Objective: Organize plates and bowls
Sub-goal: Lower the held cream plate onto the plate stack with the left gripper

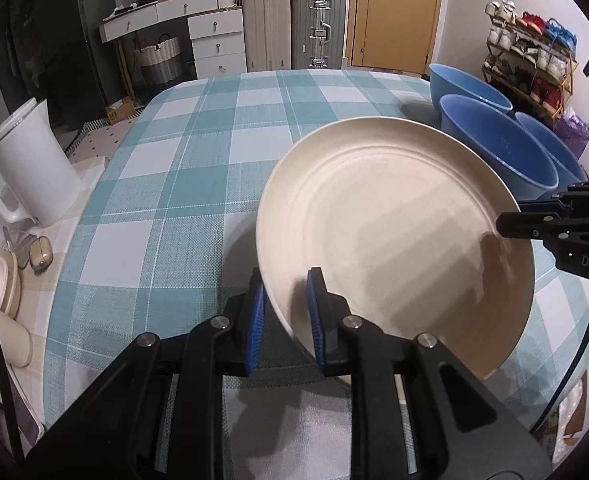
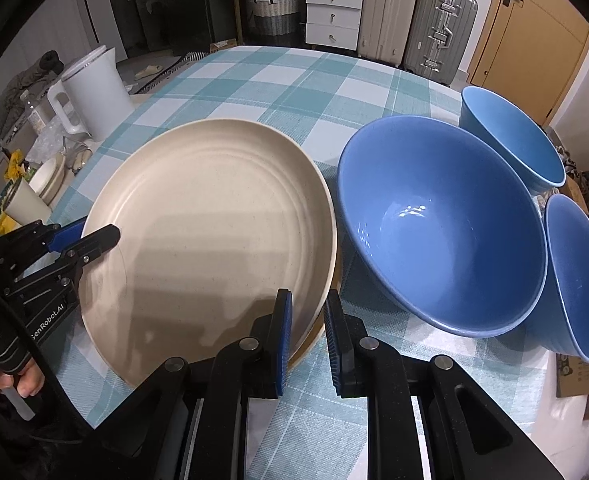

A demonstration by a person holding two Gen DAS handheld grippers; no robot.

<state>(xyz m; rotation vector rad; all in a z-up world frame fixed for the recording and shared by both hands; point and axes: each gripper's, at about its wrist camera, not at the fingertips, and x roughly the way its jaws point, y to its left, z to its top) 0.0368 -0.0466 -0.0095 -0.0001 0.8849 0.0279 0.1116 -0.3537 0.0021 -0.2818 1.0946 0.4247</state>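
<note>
A cream plate (image 1: 394, 236) is lifted off the checked tablecloth (image 1: 174, 184). My left gripper (image 1: 284, 320) has its blue pads either side of the plate's near-left rim, with a gap at the left pad. My right gripper (image 2: 308, 336) straddles the plate's right rim (image 2: 214, 232), and a second cream rim shows under it. Each gripper also shows in the other view, the right one (image 1: 510, 222) and the left one (image 2: 98, 236). Three blue bowls stand right of the plate: a large one (image 2: 438, 236) and two smaller ones (image 2: 510, 136) (image 2: 578, 276).
A white kettle (image 1: 26, 160) stands at the table's left edge, with a cream cup (image 1: 8, 340) and small dishes (image 1: 0, 284) near it. Suitcases (image 1: 294, 24), drawers and a door stand behind the table. A shoe rack (image 1: 530, 52) is at the far right.
</note>
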